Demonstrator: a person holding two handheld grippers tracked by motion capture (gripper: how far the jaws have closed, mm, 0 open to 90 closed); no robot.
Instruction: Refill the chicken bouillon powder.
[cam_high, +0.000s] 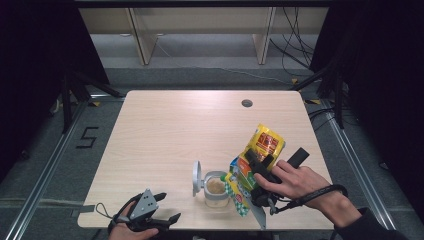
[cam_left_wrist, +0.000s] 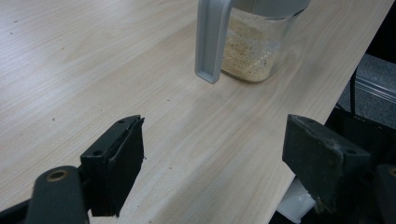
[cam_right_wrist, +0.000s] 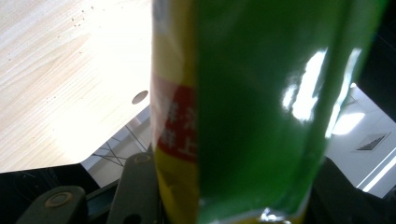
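Where the light wooden table (cam_high: 175, 130) meets its near edge, a crinkled yellow and green foil packet with red print (cam_high: 257, 160) is held up above the surface by the right gripper (cam_high: 260, 175), at the table's right front. The packet is tilted, its top end leaning away toward the far right and its lower end hanging down beside a clear glass jar with a grey rim (cam_high: 216, 190). In the right gripper view the glossy green face of the packet (cam_right_wrist: 261, 107) is seen close up, with a yellow edge and a red panel bearing white characters; bright reflections lie on the foil. The black jaws are pressed against the packet from both sides, so it is pinched between them.

The jar is partly filled with a pale beige granular powder. Its grey hinged lid (cam_high: 197, 178) is stood open on the jar's left side. In the left gripper view the jar (cam_left_wrist: 252, 46) is seen resting near the table's edge, with the lid hanging in front of it.

The left gripper (cam_high: 162, 212) is held low at the table's near left edge, well apart from the jar. Its jaws are spread wide with nothing between them.
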